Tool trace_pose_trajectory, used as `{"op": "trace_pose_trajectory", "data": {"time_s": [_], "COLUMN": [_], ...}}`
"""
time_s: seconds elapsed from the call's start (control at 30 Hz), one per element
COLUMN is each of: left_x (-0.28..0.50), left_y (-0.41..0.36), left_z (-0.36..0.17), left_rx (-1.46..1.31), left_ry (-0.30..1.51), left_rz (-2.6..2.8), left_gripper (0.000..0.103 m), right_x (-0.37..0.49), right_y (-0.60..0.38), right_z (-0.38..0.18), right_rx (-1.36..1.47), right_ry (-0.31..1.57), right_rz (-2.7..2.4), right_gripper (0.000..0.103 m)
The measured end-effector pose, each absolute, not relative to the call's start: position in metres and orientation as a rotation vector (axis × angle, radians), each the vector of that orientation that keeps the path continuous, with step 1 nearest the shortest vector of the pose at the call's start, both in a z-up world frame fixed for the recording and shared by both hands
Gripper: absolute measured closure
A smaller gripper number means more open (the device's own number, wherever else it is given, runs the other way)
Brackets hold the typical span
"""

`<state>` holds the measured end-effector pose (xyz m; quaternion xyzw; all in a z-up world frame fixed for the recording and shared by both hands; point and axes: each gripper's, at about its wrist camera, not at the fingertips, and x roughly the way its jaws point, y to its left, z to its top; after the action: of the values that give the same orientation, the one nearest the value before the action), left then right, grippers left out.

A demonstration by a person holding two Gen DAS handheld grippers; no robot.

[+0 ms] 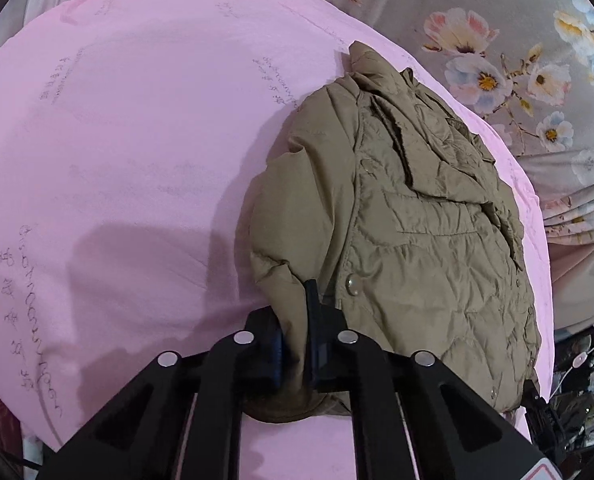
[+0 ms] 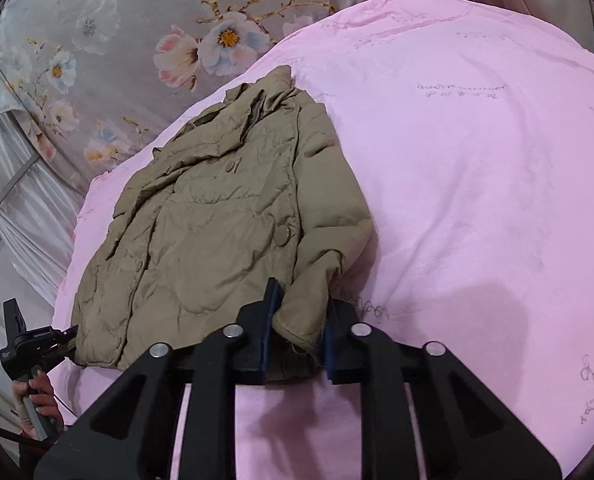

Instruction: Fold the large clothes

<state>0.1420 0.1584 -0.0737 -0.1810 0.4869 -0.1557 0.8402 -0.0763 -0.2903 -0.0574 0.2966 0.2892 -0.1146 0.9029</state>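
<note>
A tan quilted jacket [image 1: 417, 240] lies front up on a pink sheet [image 1: 117, 140], collar away from me. In the left wrist view a puffy sleeve [image 1: 293, 208] runs down its left side, and my left gripper [image 1: 295, 320] is shut on the sleeve near the cuff, with fabric bunched between the pads. In the right wrist view the jacket [image 2: 201, 232] has a sleeve [image 2: 333, 208] down its right side. My right gripper [image 2: 299, 312] is shut on the sleeve's cuff [image 2: 301, 324].
Grey floral cloth [image 1: 517, 60] borders the pink sheet beside the jacket, also in the right wrist view [image 2: 117, 40]. A hand [image 2: 37, 400] holds a black gripper handle [image 2: 29, 344] at the jacket's lower left corner. Dark clutter [image 1: 585, 380] sits past the sheet's edge.
</note>
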Motion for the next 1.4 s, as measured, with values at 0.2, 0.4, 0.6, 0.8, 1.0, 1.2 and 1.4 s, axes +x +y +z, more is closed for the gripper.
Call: {"op": "trace_pose_trajectory", "data": {"time_s": [0.2,0.4,0.6,0.8,1.0,1.2,1.4], "left_x": [0.108,0.035,-0.009,0.038,0.144,0.229,0.286], "left_y": [0.169,0.197,0.217,0.193,0.150,0.107,0.076], "left_z": [-0.027,0.031,0.093,0.138,0.130,0.082,0.022], "left_rx": [-0.375,-0.344,-0.359,-0.327,-0.241,-0.144,-0.092], "left_ry": [0.940,0.844,0.716,0.598,0.607,0.672,0.784], "left_rz": [-0.391,-0.453,-0.479,-0.457,-0.329,-0.231,-0.182], "left_gripper": [0.102,0.103,0.103,0.103,0.102,0.102,0.102], "right_x": [-0.112,-0.187,-0.236,-0.189,-0.068,0.040,0.091], "right_y": [-0.273,-0.243,-0.229,-0.249,-0.292,-0.315,-0.331], "right_z": [-0.020,0.033,0.100,0.150,0.150,0.107,0.058], "right_rx": [0.560,0.419,0.360,0.351,0.410,0.430,0.445], "right_ry": [0.521,0.460,0.328,0.157,0.146,0.258,0.382], "right_rz": [-0.218,-0.168,-0.156,-0.161,-0.227,-0.337,-0.395], "right_gripper": [0.100,0.101,0.101,0.101,0.101,0.101,0.101]}}
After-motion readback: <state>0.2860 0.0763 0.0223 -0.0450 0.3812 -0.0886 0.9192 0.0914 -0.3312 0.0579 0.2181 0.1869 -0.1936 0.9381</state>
